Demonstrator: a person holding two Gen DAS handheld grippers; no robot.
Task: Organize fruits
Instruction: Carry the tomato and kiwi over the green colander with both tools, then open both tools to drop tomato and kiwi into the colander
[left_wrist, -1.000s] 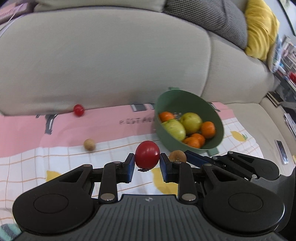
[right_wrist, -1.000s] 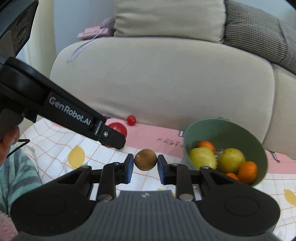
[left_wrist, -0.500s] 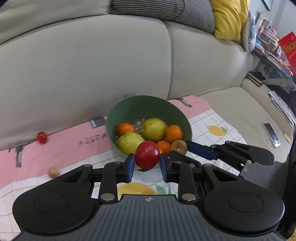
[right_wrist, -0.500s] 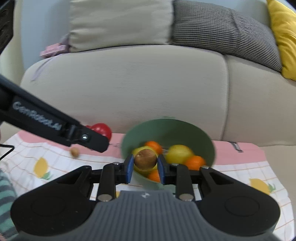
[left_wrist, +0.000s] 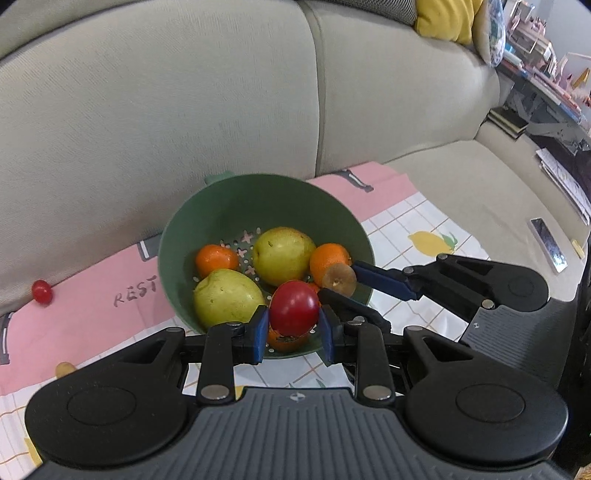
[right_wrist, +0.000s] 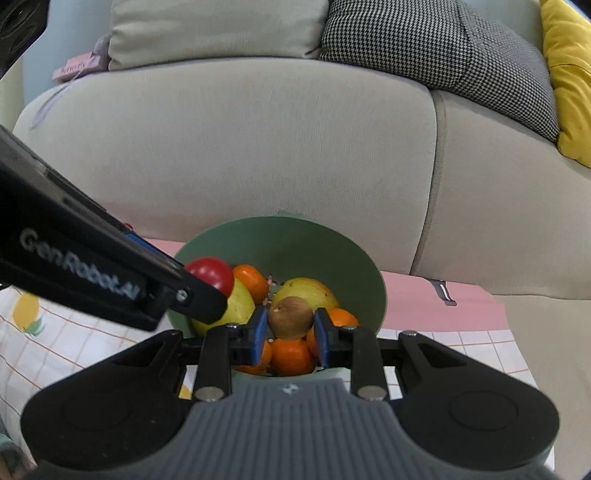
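Your left claw (left_wrist: 293, 325) is clenched on a red tomato (left_wrist: 294, 307), held over the near rim of the green bowl (left_wrist: 258, 199). Your right claw (right_wrist: 290, 334) grips a brown kiwi (right_wrist: 290, 317) above the same bowl, close beside the left. Inside the bowl lie two pears (left_wrist: 282, 254) and several oranges (left_wrist: 216, 259). The bowl sits on a pink and checked cloth (left_wrist: 92, 306) on the sofa (left_wrist: 184, 92). A small tomato (left_wrist: 41, 291) lies on the cloth against the backrest, well apart from the bowl.
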